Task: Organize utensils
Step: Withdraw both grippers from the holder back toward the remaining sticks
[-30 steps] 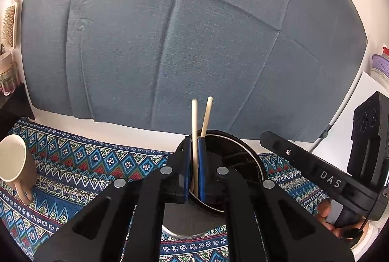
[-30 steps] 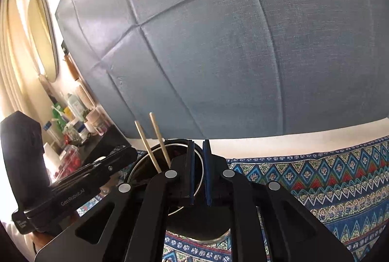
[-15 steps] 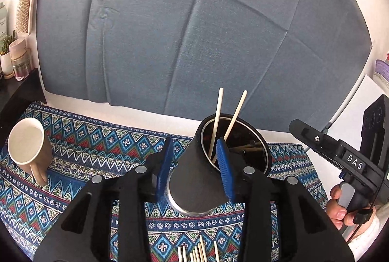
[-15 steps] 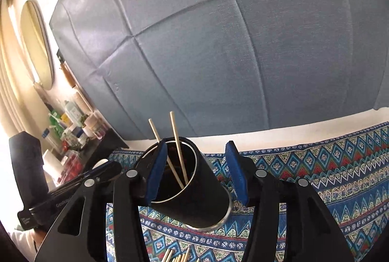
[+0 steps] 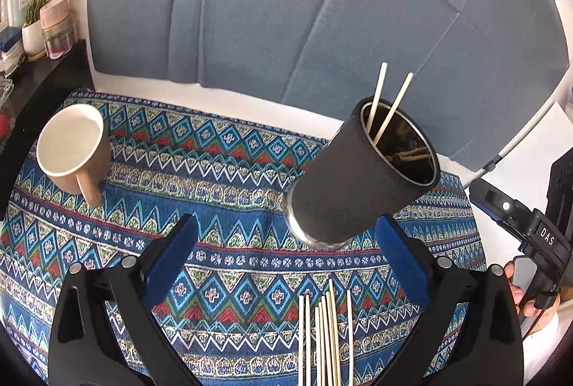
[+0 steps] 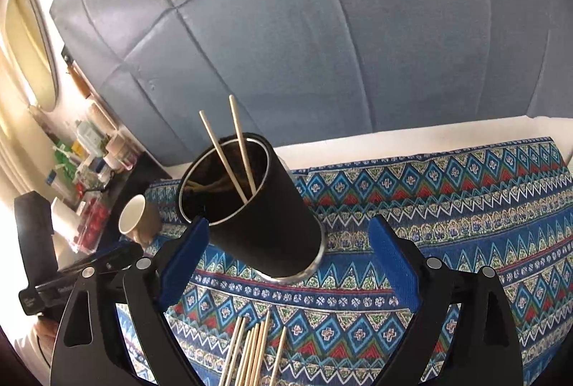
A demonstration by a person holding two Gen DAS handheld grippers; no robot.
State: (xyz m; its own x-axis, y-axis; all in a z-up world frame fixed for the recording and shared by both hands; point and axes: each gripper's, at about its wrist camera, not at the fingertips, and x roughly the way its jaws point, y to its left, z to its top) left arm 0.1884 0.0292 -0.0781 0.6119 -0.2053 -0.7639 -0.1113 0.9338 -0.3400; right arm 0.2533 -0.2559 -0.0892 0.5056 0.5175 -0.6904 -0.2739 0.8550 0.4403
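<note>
A black cylindrical holder (image 5: 354, 185) stands on the patterned cloth with two pale chopsticks (image 5: 388, 106) sticking out of it; it also shows in the right wrist view (image 6: 265, 221), with the chopsticks (image 6: 232, 149). Several loose chopsticks (image 5: 326, 339) lie side by side on the cloth near me, also in the right wrist view (image 6: 250, 350). My left gripper (image 5: 286, 264) is open and empty, pulled back from the holder. My right gripper (image 6: 286, 264) is open and empty, just in front of the holder.
A tan mug (image 5: 73, 153) stands on the cloth (image 5: 179, 171) at the left, also in the right wrist view (image 6: 138, 217). A blue fabric backdrop (image 5: 286, 10) rises behind. A dark shelf with bottles and jars (image 6: 82, 164) sits at the far left.
Both grippers opened and drew back and up from the holder. The left gripper let go of the chopsticks, which now stand in the holder. The loose chopsticks came into view.
</note>
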